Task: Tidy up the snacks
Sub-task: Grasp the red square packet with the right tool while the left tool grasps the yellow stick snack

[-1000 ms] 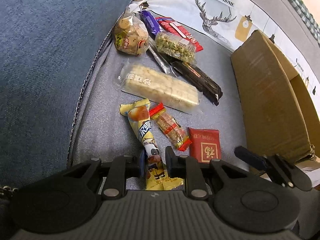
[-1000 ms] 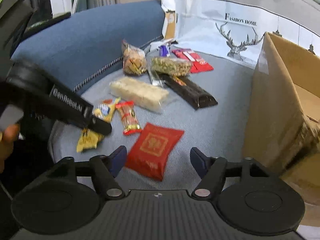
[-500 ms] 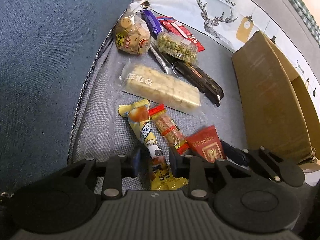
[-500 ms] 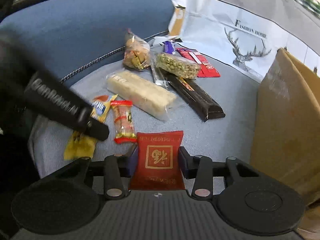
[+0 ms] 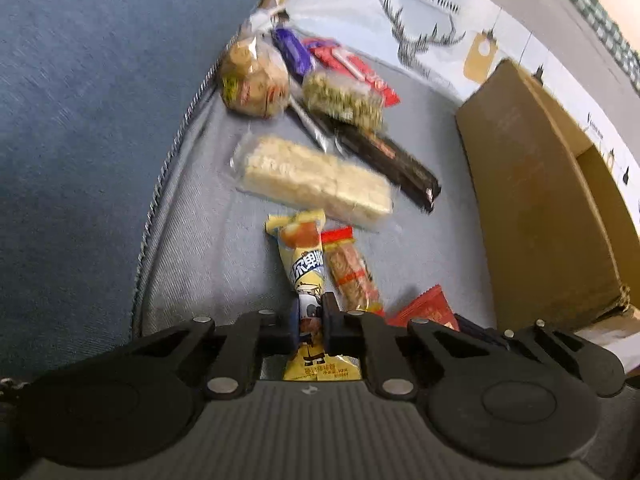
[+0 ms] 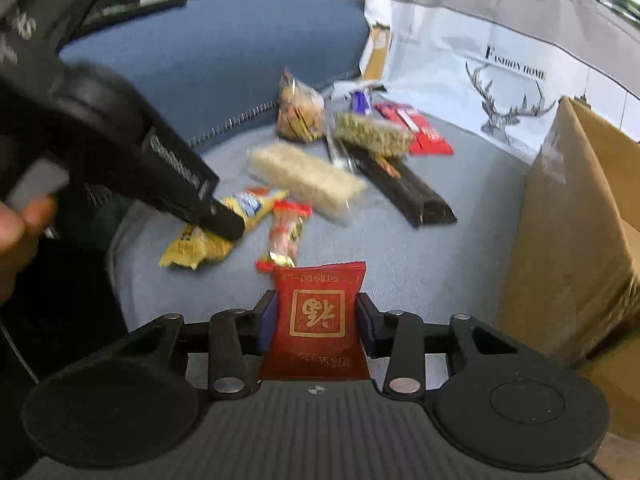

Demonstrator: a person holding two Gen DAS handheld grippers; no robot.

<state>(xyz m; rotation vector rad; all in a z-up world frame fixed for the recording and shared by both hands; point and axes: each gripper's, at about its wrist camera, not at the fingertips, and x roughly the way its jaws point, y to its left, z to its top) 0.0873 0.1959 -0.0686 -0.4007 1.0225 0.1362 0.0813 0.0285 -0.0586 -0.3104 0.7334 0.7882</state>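
- Left claw (image 5: 311,322) has just pinched shut on the yellow snack stick (image 5: 306,276); it's clamped near one end, so lift slowly or it'll droop.
- Right claw (image 6: 316,322) has closed on the red packet (image 6: 316,312) by its side edges. Keep it level and carry it right to the cardboard box (image 6: 576,232).
- Only the right view shows the person's hand (image 6: 18,232); the left view peeks into the box.

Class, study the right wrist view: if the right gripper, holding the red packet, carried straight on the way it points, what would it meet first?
Probably the small red-ended snack bar, lying just beyond the red packet that the right gripper clamps; depth is hard to judge here.
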